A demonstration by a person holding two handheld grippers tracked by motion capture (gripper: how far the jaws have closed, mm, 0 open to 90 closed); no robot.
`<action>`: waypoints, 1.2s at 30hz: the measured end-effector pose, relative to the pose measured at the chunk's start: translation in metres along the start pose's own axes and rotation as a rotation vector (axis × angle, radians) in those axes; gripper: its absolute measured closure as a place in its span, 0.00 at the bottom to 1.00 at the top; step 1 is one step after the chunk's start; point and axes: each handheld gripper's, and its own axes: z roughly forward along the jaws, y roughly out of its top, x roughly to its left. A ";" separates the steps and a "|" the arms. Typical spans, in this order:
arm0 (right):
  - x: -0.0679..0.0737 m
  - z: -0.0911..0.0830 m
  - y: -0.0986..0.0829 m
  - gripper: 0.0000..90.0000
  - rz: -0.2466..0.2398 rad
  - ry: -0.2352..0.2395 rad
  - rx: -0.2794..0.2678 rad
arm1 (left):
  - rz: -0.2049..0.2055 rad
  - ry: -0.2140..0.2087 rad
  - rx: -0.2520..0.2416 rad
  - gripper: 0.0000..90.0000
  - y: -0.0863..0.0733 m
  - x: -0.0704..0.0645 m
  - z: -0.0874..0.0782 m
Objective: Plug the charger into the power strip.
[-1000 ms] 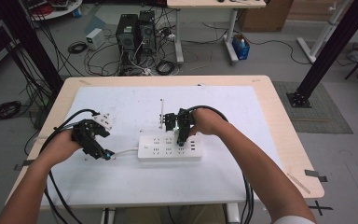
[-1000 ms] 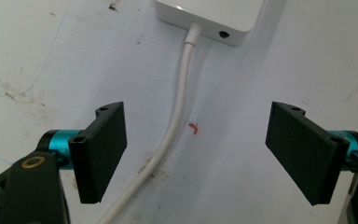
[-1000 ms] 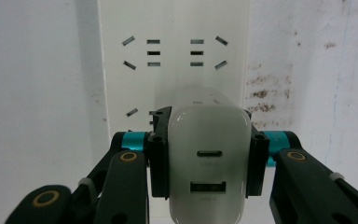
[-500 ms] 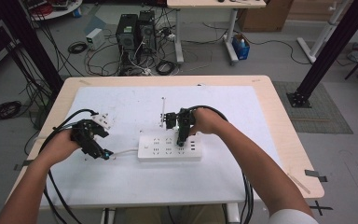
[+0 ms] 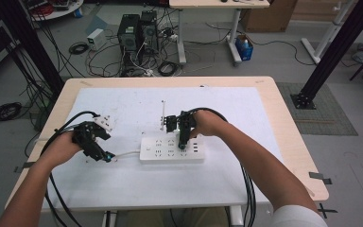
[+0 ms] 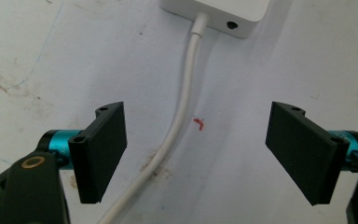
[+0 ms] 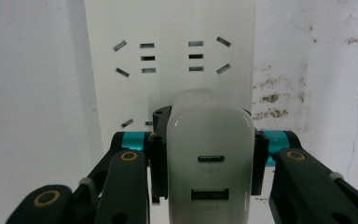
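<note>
Barely any shift from a second ago: both tools holding the same stations, charger over the power strip.

Right tool (image 7: pixel 207 154) clamped on the white USB charger (image 7: pixel 209 158), jaws pressed against its two sides, holding it upright above the white power strip (image 5: pixel 172 149) in the middle of the tabletop (image 5: pixel 264 123), over the sockets toward the strip's right end; seated in the socket or just short of it, cannot tell. Left tool (image 6: pixel 196 154) spread wide open, gripping nothing, straddling the strip's white cord (image 6: pixel 182 112) near where it enters the strip's end, jaws apart from the cord on both sides. Same placement in the earlier high views, hence a likely slow press-in or final alignment rather than travel. Judging from this: insertion step in hand, near its end; left tool apparently poised to steady the strip by its cord.
</note>
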 end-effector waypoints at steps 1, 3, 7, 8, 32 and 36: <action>0.001 0.000 0.000 0.70 0.002 -0.011 0.000 | 0.002 0.002 0.002 0.23 0.000 0.000 0.000; 0.007 0.001 0.001 0.70 -0.010 -0.051 0.006 | -0.001 0.006 -0.005 0.23 0.001 0.000 -0.001; 0.022 0.002 0.000 0.70 -0.034 -0.146 0.008 | -0.001 0.007 -0.008 0.23 0.000 -0.001 -0.002; 0.022 0.003 0.000 0.70 -0.039 -0.148 0.008 | -0.007 0.009 -0.009 0.23 -0.001 -0.002 -0.002; 0.012 0.004 -0.001 0.69 -0.035 -0.087 -0.003 | -0.013 0.012 -0.009 0.23 0.002 -0.002 -0.001; 0.015 0.005 0.002 0.41 -0.031 -0.101 0.019 | -0.003 0.011 -0.005 0.23 0.003 -0.004 -0.001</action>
